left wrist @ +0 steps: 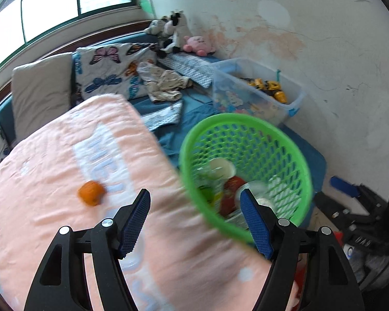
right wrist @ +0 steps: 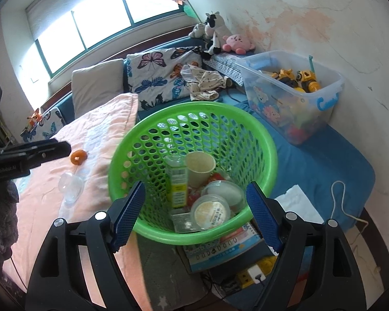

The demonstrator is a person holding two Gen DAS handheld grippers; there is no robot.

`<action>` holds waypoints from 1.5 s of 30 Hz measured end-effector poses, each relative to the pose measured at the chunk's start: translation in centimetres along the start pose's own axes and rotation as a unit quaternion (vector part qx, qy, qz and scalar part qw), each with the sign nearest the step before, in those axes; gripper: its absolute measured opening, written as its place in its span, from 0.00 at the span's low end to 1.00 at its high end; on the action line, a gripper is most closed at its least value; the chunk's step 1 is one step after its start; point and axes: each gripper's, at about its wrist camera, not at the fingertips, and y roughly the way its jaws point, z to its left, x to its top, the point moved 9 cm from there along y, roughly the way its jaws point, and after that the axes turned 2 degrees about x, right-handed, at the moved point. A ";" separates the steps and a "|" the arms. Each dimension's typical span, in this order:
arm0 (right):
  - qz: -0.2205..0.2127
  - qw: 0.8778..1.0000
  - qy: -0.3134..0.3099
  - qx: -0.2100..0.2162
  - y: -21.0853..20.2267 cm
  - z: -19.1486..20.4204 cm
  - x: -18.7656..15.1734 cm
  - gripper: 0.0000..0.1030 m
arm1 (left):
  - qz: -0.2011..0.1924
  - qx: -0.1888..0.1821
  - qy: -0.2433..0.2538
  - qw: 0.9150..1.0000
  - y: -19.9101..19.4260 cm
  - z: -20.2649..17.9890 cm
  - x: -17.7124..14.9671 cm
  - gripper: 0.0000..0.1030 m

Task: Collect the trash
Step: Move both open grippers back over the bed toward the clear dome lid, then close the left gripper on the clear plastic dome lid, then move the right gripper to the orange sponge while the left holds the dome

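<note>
A green mesh basket (right wrist: pixel 259 140) stands at the bed's edge and holds a paper cup (right wrist: pixel 199 167), a yellow carton (right wrist: pixel 178 186), lidded plastic tubs (right wrist: pixel 210 212) and a red wrapper. It also shows in the left wrist view (left wrist: pixel 285 142). An orange peel piece (left wrist: pixel 90 193) lies on the pink blanket (left wrist: pixel 51 181), also in the right wrist view (right wrist: pixel 77 156), with a clear plastic shell (right wrist: pixel 71 185) near it. My left gripper (left wrist: pixel 195 220) is open and empty, between the peel and the basket. My right gripper (right wrist: pixel 194 211) is open and empty over the basket's near rim.
A clear bin of toys (right wrist: pixel 293 96) sits against the wall on the blue sheet (right wrist: pixel 324 160). Pillows, clothes and plush toys (right wrist: pixel 215 33) lie at the bed's head. A white tissue (right wrist: pixel 298 202), a string, a booklet (right wrist: pixel 220 248) and a power strip lie right of the basket.
</note>
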 end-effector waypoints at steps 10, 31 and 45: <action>0.000 1.000 -0.018 0.018 0.2 3.3 0.0 0.78 | 0.027 0.042 -0.060 0.997 0.2 8.2 -4.9 0.73; 0.026 0.997 -0.058 0.042 3.1 8.9 -0.4 0.79 | 0.068 0.035 -0.078 0.994 5.7 10.3 -8.3 0.65; 0.036 0.991 -0.101 0.078 4.9 14.1 1.0 0.79 | 0.030 0.053 -0.098 0.993 2.0 13.6 -7.5 0.55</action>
